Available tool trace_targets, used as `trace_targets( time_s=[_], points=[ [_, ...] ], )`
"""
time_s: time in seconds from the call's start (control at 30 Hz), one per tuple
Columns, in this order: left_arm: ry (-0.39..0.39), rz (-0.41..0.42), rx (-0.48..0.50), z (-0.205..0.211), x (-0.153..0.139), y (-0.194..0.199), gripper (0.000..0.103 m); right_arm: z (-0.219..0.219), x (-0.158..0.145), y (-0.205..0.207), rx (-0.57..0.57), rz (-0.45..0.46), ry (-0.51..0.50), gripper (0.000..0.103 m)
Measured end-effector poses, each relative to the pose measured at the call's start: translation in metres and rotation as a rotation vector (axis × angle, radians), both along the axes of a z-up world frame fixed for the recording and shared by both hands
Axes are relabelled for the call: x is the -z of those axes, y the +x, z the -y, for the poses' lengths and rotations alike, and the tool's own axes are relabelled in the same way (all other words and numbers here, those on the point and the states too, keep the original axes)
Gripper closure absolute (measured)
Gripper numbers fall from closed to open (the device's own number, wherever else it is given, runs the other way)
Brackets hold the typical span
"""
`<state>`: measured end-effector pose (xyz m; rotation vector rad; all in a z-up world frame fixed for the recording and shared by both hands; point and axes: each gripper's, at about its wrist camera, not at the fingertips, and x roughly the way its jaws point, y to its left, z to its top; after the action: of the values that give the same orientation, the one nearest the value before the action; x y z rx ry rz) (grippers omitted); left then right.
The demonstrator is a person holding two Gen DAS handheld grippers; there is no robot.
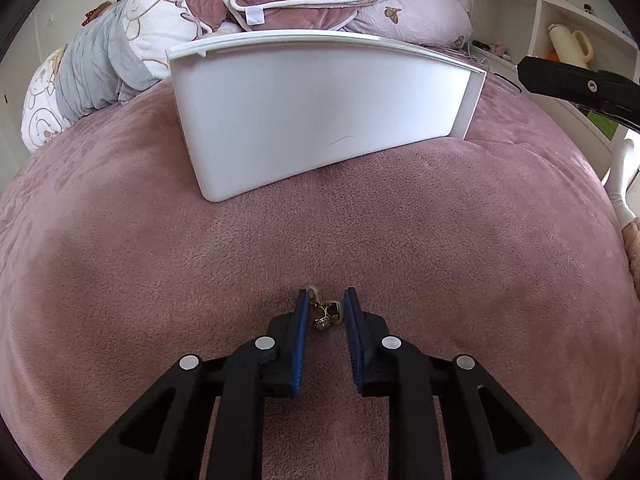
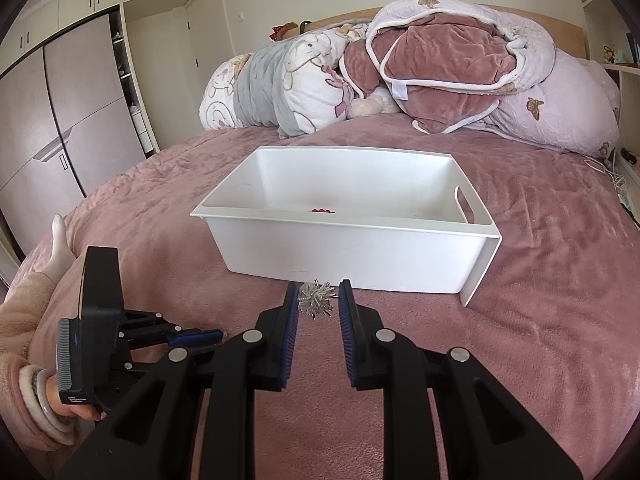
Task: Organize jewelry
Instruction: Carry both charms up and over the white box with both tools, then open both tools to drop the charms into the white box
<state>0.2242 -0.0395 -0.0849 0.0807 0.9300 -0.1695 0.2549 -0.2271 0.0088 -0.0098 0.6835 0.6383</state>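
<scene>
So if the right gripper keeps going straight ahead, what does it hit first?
The right gripper would first meet the spiky silver ornament between its open jaws, then probably the white bin's near wall close behind.

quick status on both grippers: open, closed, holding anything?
Left gripper: jaws open around the gold earring on the bedspread, not clamped.
Right gripper: jaws open around the spiky silver piece, not clamped.

Both wrist cams sitting low over the bed [image 1: 160, 260], facing 12 o'clock at the white bin [image 1: 320, 112]; right cam higher, farther back.
</scene>
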Motion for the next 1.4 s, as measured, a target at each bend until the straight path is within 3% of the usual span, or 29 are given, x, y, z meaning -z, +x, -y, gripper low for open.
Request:
trace_targets(
  time_s=[0.2, 0.43, 0.73, 1.13, 1.4],
  points=[
    [-0.081, 0.012, -0.023, -0.015, -0.008, -0.005, 0.083, -0.004, 0.000, 0.000, -0.020, 0.003, 0.013, 0.082],
    [-0.078, 0.072, -0.006, -0.015, -0.029, -0.019, 0.083, -0.009, 0.001, 0.000, -0.038, 0.005, 0.011, 0.082],
    [-0.085, 0.197, 0.044, -0.010, -0.084, -0.029, 0.083, -0.015, 0.003, -0.001, -0.058, -0.003, 0.001, 0.082],
    [-0.105, 0.278, 0.045, -0.009, -0.141, -0.002, 0.083, -0.013, -0.036, 0.012, -0.040, 0.035, 0.019, 0.082],
    [-0.086, 0.269, 0.007, -0.010, -0.164, 0.046, 0.083, -0.015, -0.069, 0.044, -0.019, 0.072, 0.022, 0.082]
  ],
)
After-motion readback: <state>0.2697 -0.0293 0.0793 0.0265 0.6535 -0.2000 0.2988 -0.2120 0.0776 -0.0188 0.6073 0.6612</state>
